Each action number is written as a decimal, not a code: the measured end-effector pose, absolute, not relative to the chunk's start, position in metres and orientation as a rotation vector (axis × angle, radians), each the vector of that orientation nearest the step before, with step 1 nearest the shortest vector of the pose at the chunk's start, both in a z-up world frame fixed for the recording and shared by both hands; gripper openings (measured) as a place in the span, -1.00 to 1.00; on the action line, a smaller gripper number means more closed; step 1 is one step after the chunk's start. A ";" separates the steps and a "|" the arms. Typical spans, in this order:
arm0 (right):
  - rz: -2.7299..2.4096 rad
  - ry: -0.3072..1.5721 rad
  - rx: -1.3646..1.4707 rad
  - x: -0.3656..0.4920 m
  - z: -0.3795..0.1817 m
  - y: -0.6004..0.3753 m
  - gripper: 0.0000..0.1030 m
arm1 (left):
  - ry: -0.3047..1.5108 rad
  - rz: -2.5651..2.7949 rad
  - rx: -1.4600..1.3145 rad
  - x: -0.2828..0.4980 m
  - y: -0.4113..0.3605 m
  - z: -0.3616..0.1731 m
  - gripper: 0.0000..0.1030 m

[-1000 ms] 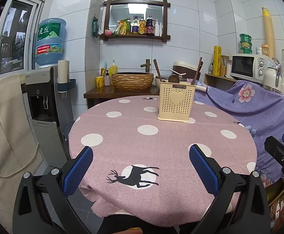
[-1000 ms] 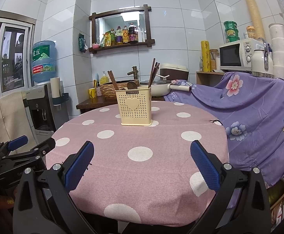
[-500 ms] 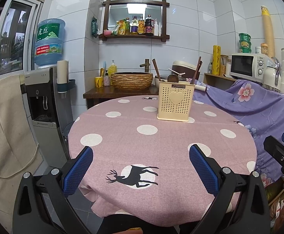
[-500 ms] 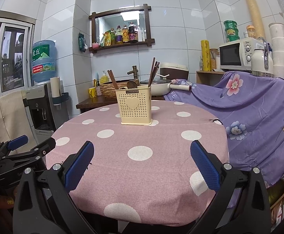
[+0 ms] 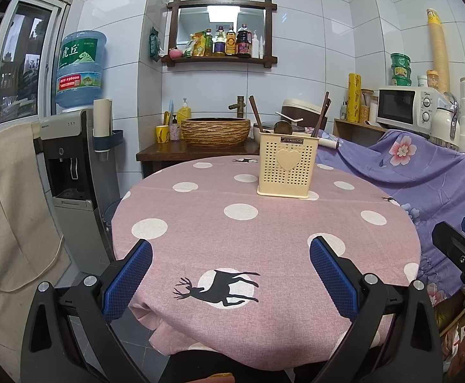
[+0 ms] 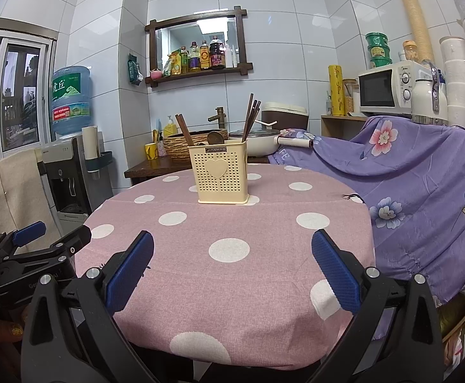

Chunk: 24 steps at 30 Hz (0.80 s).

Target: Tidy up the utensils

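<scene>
Both tools, my left tool (image 5: 230, 274) and right tool (image 6: 232, 274), gape wide, holding nothing. 1 cream utensil holder (image 6: 220, 171) stands upright far across the pink dotted tabletop (image 6: 232, 233), holding several dark chopsticks (image 6: 251, 118). White-tiled kitchen: 1 microwave (image 6: 388, 87), 1 water dispenser (image 5: 72, 159).

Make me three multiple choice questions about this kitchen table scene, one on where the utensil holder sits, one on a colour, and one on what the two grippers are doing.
1. Where is the utensil holder?
A. on the round table
B. on the wall shelf
C. on the microwave

2. What colour is the holder?
A. blue
B. cream
C. green

3. What state are the left gripper and the right gripper in?
A. both shut on chopsticks
B. one open, one shut
C. both open, holding nothing

Answers:
1 A, it stands on the pink dotted cloth.
2 B, its perforated walls are pale cream.
3 C, each wrist view shows blue pads spread wide with only tablecloth between.
</scene>
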State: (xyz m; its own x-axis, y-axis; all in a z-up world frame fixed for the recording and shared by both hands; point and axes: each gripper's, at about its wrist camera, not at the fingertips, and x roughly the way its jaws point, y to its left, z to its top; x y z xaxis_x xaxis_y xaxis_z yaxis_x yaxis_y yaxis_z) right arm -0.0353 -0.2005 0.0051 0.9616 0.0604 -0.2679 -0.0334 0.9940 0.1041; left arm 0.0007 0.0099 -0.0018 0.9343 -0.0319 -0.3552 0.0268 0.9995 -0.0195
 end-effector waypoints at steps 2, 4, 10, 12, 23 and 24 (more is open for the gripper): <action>0.047 0.277 0.101 -0.035 0.005 -0.200 0.89 | 0.363 -0.030 -0.014 0.001 0.010 -0.002 0.88; 0.045 0.279 0.102 -0.035 0.004 -0.200 0.89 | 0.362 -0.031 -0.015 0.001 0.010 -0.002 0.88; 0.044 0.279 0.102 -0.036 0.004 -0.199 0.89 | 0.364 -0.032 -0.015 0.001 0.010 -0.003 0.88; 0.044 0.279 0.102 -0.035 0.004 -0.200 0.89 | 0.361 -0.038 -0.017 0.000 0.010 -0.004 0.88; 0.044 0.280 0.102 -0.036 0.003 -0.199 0.89 | 0.359 -0.041 -0.009 -0.003 0.009 -0.004 0.88; 0.045 0.281 0.103 -0.036 0.003 -0.199 0.89 | 0.362 -0.040 -0.009 -0.002 0.009 -0.004 0.88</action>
State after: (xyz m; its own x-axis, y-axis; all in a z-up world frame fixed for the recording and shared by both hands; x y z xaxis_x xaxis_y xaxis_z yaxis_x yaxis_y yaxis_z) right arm -0.0358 -0.1994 0.0034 0.9597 0.0584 -0.2748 -0.0297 0.9938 0.1074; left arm -0.0021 0.0091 -0.0036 0.9344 -0.0408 -0.3539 0.0376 0.9992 -0.0160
